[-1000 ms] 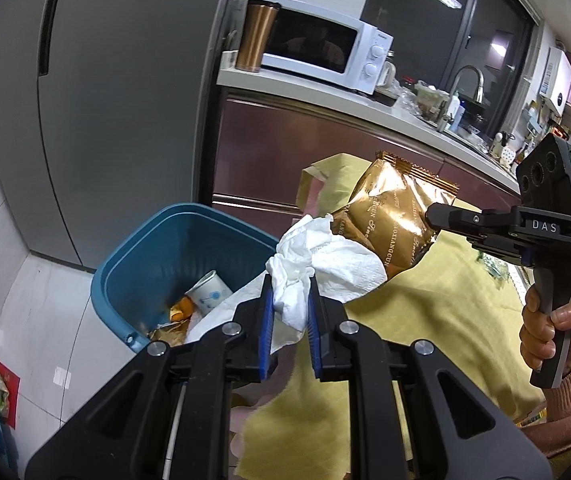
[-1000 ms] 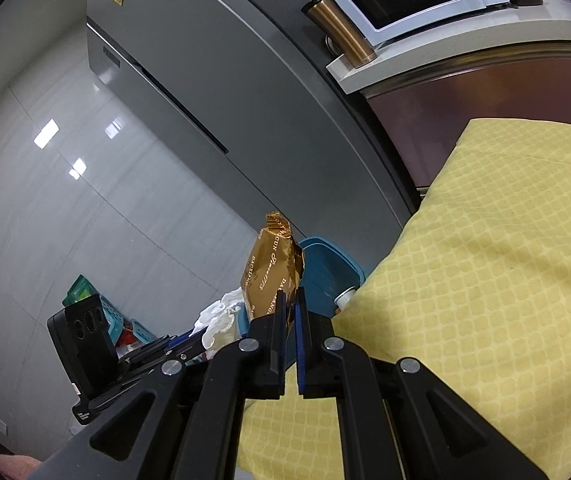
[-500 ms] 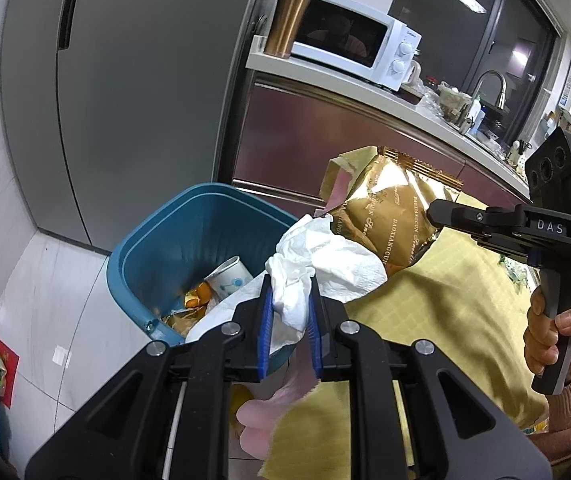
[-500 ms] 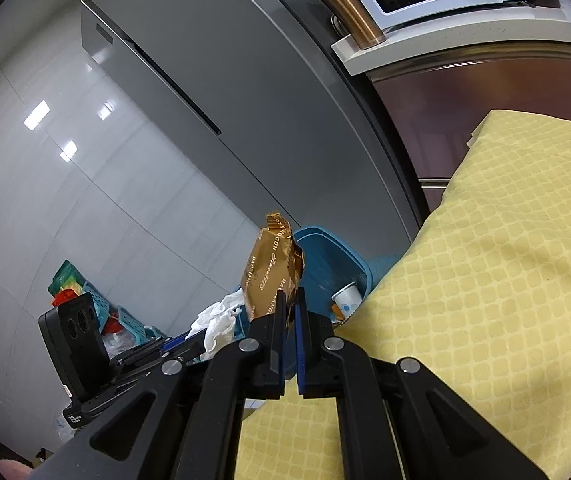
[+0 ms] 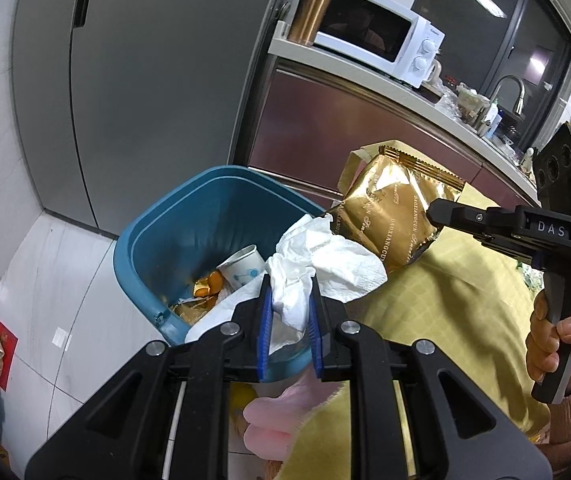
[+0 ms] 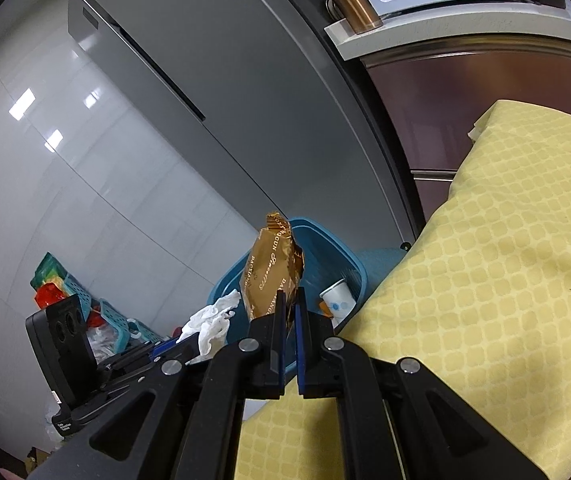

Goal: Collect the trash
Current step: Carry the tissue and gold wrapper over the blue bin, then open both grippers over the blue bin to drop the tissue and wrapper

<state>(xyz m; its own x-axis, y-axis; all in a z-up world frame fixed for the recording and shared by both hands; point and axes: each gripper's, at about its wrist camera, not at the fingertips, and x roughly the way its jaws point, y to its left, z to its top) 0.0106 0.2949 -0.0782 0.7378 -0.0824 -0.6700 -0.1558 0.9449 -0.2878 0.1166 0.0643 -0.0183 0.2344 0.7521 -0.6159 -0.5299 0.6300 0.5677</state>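
while the left gripper (image 5: 288,300) clamps a crumpled white tissue (image 5: 317,268), the right gripper (image 6: 290,309) pinches the lower edge of a gold wrapper (image 6: 272,276), so both are closed on trash. compared with a second ago, the blue bin (image 5: 157,248) looms larger and sits more squarely under the left view, its mouth opening at about 10 o'clock from the tissue; both hands have carried their loads closer to it. in the right view the bin (image 6: 345,258) rises just behind the wrapper, at about 1 o'clock from the fingertips. a paper cup (image 5: 243,266) and orange scraps (image 5: 209,284) already lie inside. the tissue hangs over the near rim, partly above the opening, while the wrapper (image 5: 389,220) still hovers at 2 o'clock from it, over the yellow cloth (image 5: 445,320) rather than the bin. i judge the carry is nearly done: the tissue looks close to a drop, but the wrapper needs to travel further left before release, or it could land on the cloth.
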